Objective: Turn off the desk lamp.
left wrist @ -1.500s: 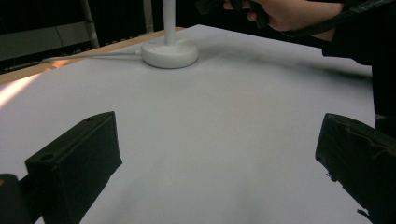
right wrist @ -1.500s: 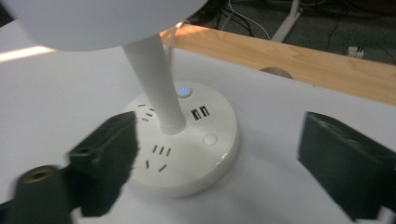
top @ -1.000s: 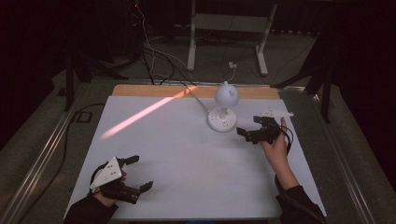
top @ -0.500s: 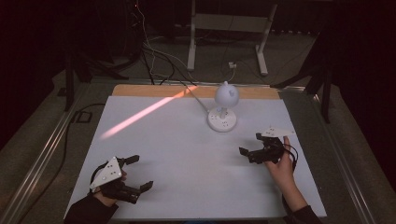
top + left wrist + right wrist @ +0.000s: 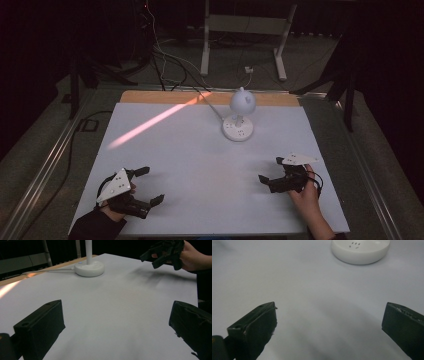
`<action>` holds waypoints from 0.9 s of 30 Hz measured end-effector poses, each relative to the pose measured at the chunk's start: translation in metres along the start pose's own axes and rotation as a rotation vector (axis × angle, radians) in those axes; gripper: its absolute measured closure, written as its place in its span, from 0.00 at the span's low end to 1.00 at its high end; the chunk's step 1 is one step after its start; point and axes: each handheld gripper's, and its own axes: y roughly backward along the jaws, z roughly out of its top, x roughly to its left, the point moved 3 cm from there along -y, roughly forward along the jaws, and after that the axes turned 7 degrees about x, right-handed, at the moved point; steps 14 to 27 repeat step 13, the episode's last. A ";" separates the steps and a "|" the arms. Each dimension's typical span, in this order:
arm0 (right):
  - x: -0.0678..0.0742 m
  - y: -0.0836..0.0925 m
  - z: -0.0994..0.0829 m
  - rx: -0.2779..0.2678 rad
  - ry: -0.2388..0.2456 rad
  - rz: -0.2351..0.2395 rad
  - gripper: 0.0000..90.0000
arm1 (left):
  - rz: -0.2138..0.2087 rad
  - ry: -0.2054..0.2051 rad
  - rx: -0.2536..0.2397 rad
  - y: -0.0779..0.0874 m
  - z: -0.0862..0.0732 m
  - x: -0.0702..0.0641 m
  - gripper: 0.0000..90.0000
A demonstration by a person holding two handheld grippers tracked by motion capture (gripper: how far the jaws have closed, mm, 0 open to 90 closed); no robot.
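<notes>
A small white desk lamp (image 5: 239,116) with a round head stands on its round base (image 5: 238,132) at the far middle of the white table (image 5: 200,160). My left gripper (image 5: 152,185) is open low over the near left corner, nothing between its jaws. Over the near right stretch my right gripper (image 5: 270,170) is open too, held in a hand and empty. In the left gripper view the jaws (image 5: 116,322) frame bare table, with the lamp base (image 5: 89,267) far ahead and the other gripper (image 5: 165,252) at top right. The right gripper view looks past its open jaws (image 5: 329,322) at the lamp base (image 5: 360,250).
A pink streak of light (image 5: 155,120) crosses the table's far left. The lamp's white cable (image 5: 212,105) runs off the back edge over a wooden strip (image 5: 150,96). Beyond the table stand a white stand's legs (image 5: 245,40) and loose cables on the floor.
My right gripper has drawn back from beside the lamp base toward the near right edge of the table. The left gripper and the lamp have stayed put.
</notes>
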 end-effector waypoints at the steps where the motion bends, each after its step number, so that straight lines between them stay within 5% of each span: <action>1: 0.002 0.001 -0.002 0.006 0.001 0.002 0.00 | 0.000 0.001 -0.001 0.000 0.000 0.000 0.01; 7: 0.010 0.005 -0.010 0.000 0.023 0.037 0.00 | 0.002 0.001 0.000 0.000 0.000 0.000 0.01; 27: 0.012 0.010 -0.016 0.004 0.032 0.038 0.00 | 0.001 0.001 -0.001 0.000 0.000 0.000 0.01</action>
